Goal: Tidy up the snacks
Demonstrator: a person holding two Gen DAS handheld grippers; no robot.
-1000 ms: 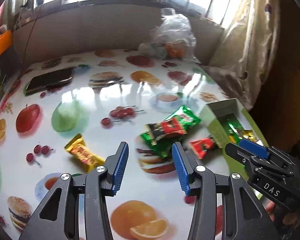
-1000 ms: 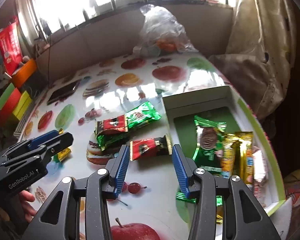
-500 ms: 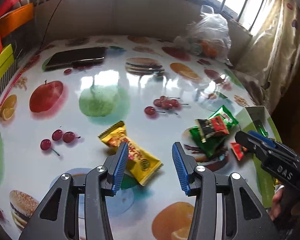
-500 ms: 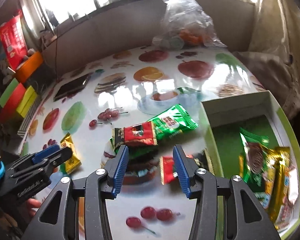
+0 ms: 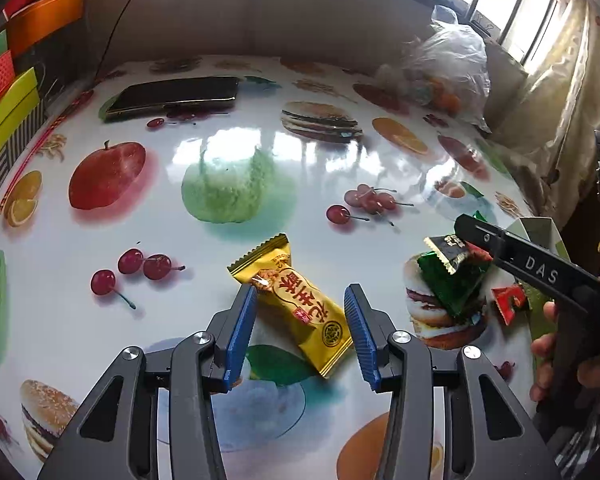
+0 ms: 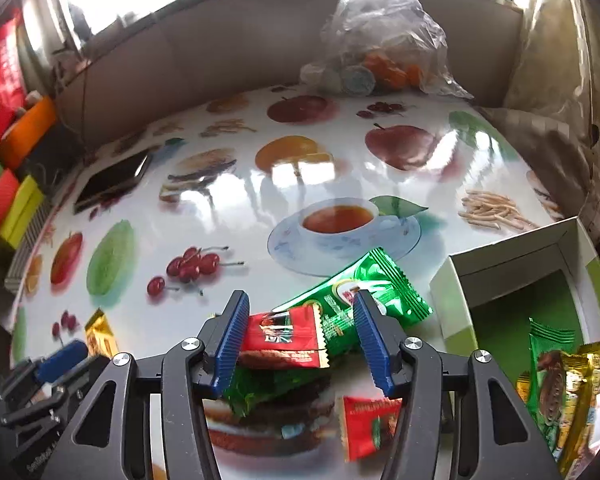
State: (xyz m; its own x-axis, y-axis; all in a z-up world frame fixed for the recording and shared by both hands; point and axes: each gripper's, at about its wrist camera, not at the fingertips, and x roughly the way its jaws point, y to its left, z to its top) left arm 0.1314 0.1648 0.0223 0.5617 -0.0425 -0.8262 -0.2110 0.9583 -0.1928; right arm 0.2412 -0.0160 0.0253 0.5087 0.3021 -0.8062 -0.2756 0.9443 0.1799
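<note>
A yellow snack packet lies slantwise on the fruit-print table, between the fingers of my left gripper, which is open around it. My right gripper hangs over a small pile, and its jaws are opening. A red packet on a green packet lies between its pads, which do not press on it. Another red packet lies nearer, beside the right finger. The open box at the right holds several packets. Each gripper shows in the other's view: the right gripper, the left gripper.
A dark phone lies at the far left of the table. A plastic bag with fruit sits at the far right by the curtain. Coloured boxes are stacked past the left edge. A hand holds the right gripper.
My left gripper swung left from the red and green pile to straddle the yellow packet. My right gripper moved left from the box to the pile, and its jaws widened.
</note>
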